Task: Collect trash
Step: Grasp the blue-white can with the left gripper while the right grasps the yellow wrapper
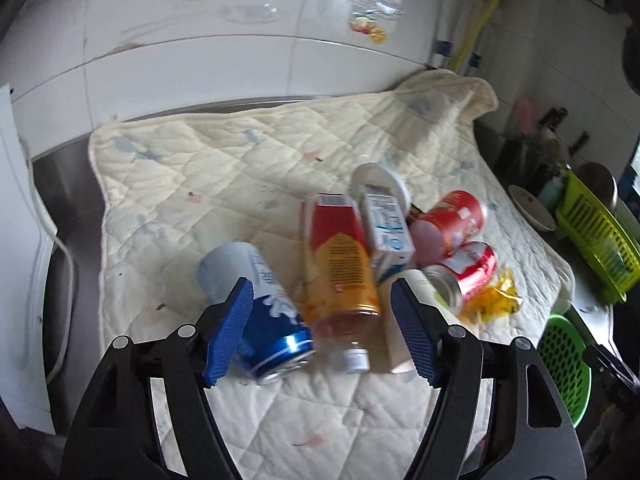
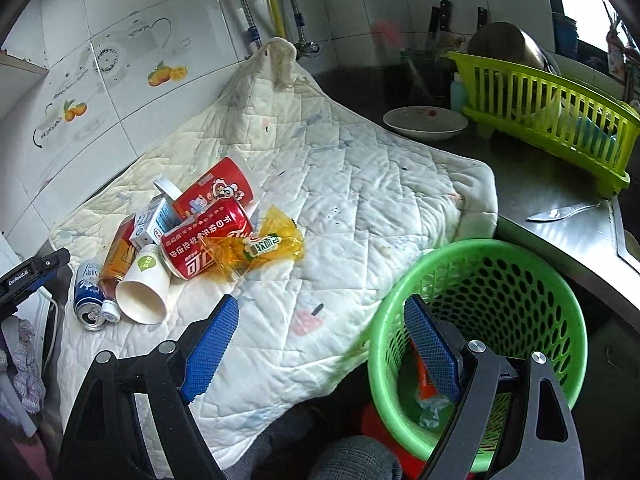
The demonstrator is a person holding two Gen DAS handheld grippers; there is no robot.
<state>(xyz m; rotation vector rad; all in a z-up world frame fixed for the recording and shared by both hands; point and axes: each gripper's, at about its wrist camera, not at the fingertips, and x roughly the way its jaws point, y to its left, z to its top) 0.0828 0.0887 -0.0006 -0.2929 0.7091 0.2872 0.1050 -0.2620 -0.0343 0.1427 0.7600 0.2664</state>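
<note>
A pile of trash lies on a quilted cream cloth point(image 1: 248, 168): a blue and white can point(image 1: 256, 300), an orange-labelled bottle point(image 1: 340, 272), a white carton point(image 1: 386, 220), a red can point(image 1: 468, 268), a red cup point(image 1: 452, 216), a paper cup point(image 2: 142, 284) and a yellow wrapper point(image 2: 256, 246). My left gripper point(image 1: 324, 312) is open just above the blue can and the bottle. My right gripper point(image 2: 320, 340) is open and empty over the cloth's near edge, its right finger over a green mesh basket point(image 2: 480, 320) that holds some scraps.
A lime dish rack point(image 2: 560, 120), a white bowl point(image 2: 424, 122) and a knife point(image 2: 560, 213) sit on the steel counter to the right. A tiled wall with pipes runs behind. A white cable point(image 1: 60, 248) hangs at the left edge.
</note>
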